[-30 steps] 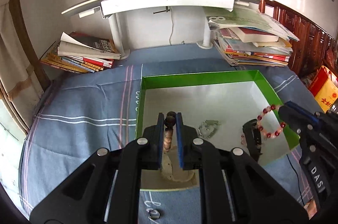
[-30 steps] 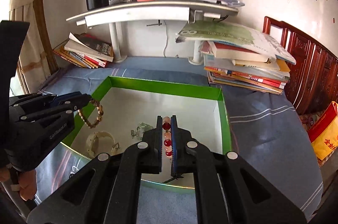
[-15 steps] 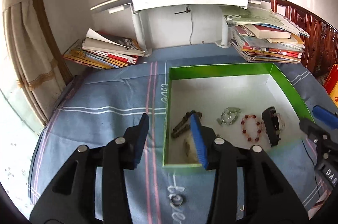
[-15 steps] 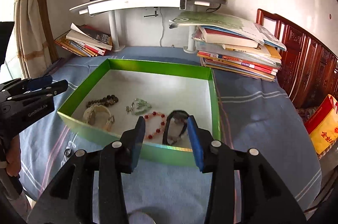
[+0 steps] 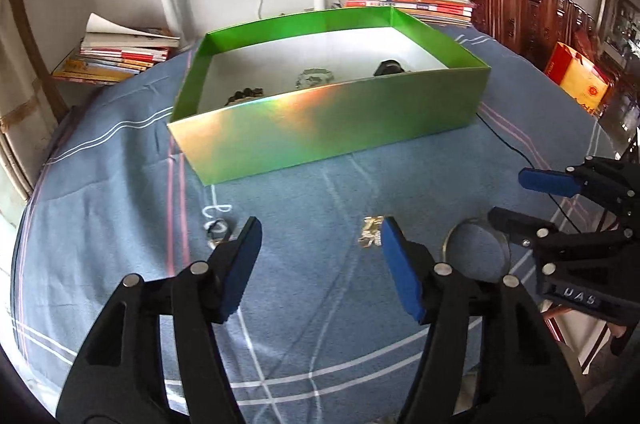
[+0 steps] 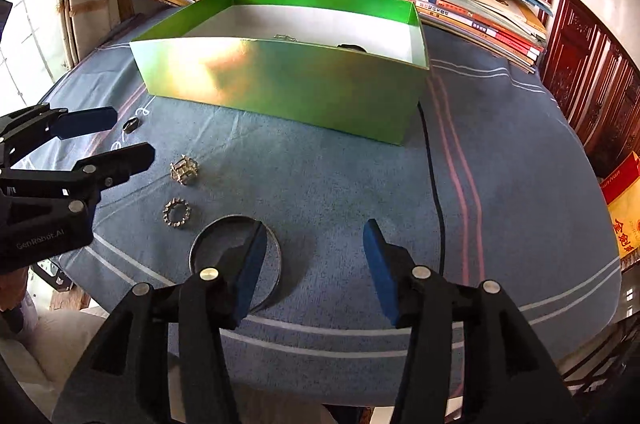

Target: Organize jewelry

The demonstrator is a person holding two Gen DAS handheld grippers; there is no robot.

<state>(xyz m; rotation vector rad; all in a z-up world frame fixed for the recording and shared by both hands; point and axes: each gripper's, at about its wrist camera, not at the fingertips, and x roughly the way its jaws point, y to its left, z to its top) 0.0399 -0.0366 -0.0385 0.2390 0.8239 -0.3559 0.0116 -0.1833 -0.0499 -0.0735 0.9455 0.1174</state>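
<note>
Partway through, I'd say. The shiny green cardboard box [image 6: 280,84] already holds a few pieces (a dark bead string, something silvery and a black item peek over its wall). Still lying on the blue cloth tabletop [image 6: 500,192] in front of the box: a small dark ring [image 6: 131,123], a silver clustered piece [image 6: 184,171], a silver toothed ring [image 6: 176,213] and a round metal disc [image 6: 276,256]. My left hand-held gripper [image 5: 316,264] and right hand-held gripper [image 6: 312,256] have just been opening, nothing between either pair of jaws.

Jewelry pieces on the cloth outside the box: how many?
3: a ring nearest the box, a silver cluster in the middle, a toothed silver ring beside the round tin lid. Others may be hidden.
</note>
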